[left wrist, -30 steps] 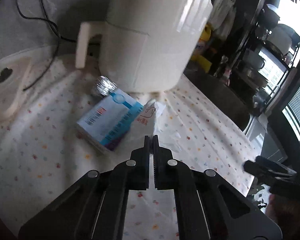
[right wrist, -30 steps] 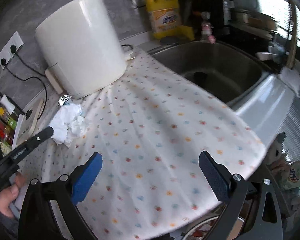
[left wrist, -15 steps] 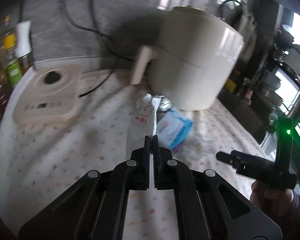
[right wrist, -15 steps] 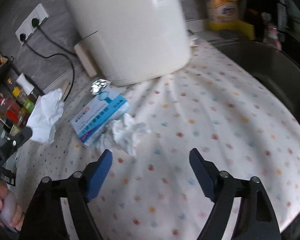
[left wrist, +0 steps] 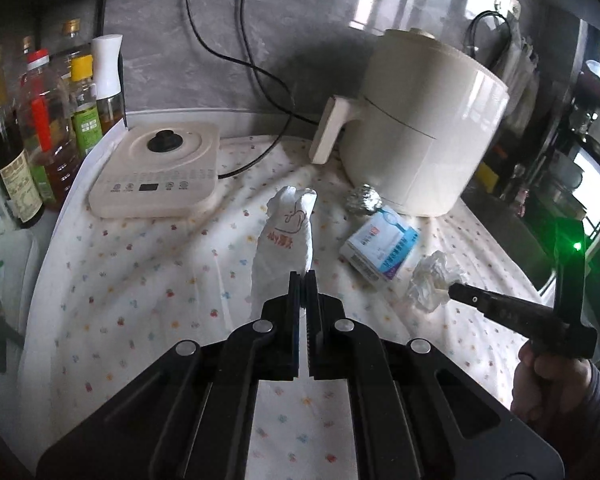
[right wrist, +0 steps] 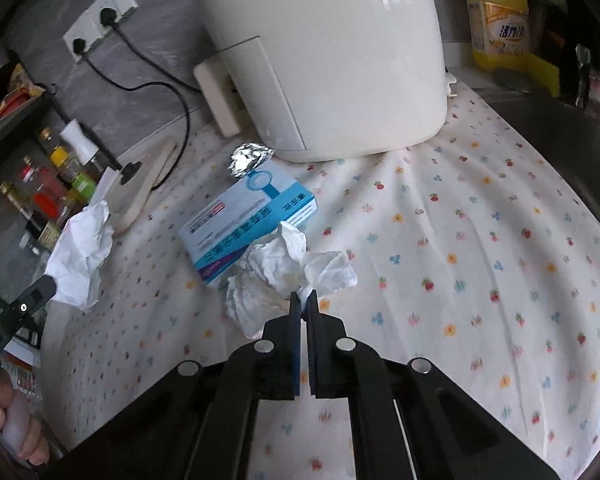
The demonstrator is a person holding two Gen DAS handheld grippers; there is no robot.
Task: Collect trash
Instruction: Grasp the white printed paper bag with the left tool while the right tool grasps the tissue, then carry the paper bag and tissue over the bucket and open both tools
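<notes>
My left gripper point(left wrist: 304, 276) is shut on a white paper wrapper point(left wrist: 286, 244) with red print and holds it above the cloth; the wrapper also shows in the right wrist view point(right wrist: 82, 256). My right gripper point(right wrist: 304, 298) is shut on a crumpled white tissue point(right wrist: 284, 276) lying on the cloth, also visible in the left wrist view point(left wrist: 432, 280). A blue and white box point(right wrist: 248, 222) lies just behind the tissue. A foil ball point(right wrist: 248, 158) sits behind the box, against the white appliance.
A large white air fryer point(left wrist: 416, 132) stands behind the trash. A beige induction cooker point(left wrist: 156, 170) and bottles point(left wrist: 40, 132) are at the left. A yellow detergent jug point(right wrist: 500, 28) and the sink point(right wrist: 560, 116) are at the right. The dotted cloth point(right wrist: 460, 248) covers the counter.
My right gripper moved in over the crumpled tissue and shut on it. My left gripper pulled back and up with the wrapper still held.
</notes>
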